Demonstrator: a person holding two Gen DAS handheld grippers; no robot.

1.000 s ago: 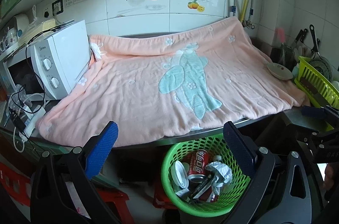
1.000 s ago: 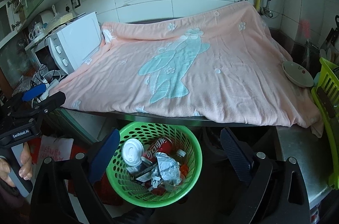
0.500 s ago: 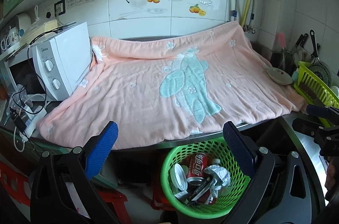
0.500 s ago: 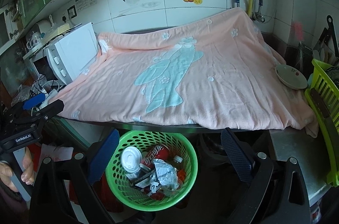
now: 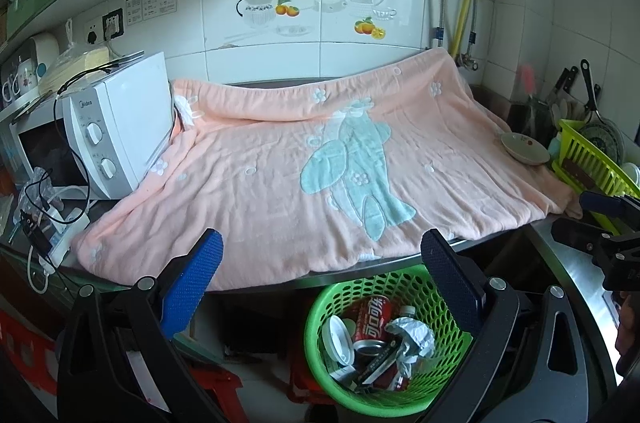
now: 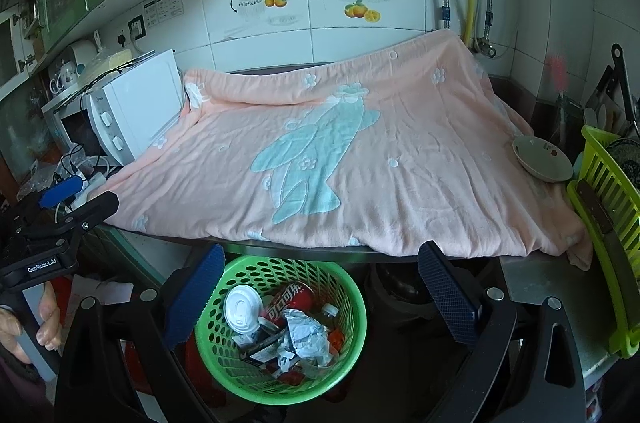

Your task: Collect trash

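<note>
A green mesh basket [image 5: 311, 337] [image 6: 208, 343] stands on the floor below the counter edge. It holds a red cola can [image 5: 370, 315] [image 6: 290, 299], a white cup lid [image 5: 338, 339] [image 6: 240, 309], crumpled paper [image 5: 412, 337] [image 6: 304, 339] and other scraps. My left gripper [image 5: 320, 251] is open and empty, above and slightly left of the basket. My right gripper [image 6: 322, 255] is also open and empty, with the basket below between its fingers. A pink blanket [image 5: 260, 191] [image 6: 420, 163] covers the counter; no trash shows on it.
A white microwave [image 5: 120, 127] [image 6: 132, 111] with cables stands at the left. A bowl [image 5: 524, 149] [image 6: 542, 159] lies on the blanket's right edge beside a yellow-green dish rack [image 5: 592, 159] [image 6: 608, 191]. Red stools stand by the basket. A hand [image 6: 24, 327] holds the left gripper's handle.
Both views have risen and pulled back a little, so the basket sits lower in frame and more wall shows. Both grippers stay open and empty.
</note>
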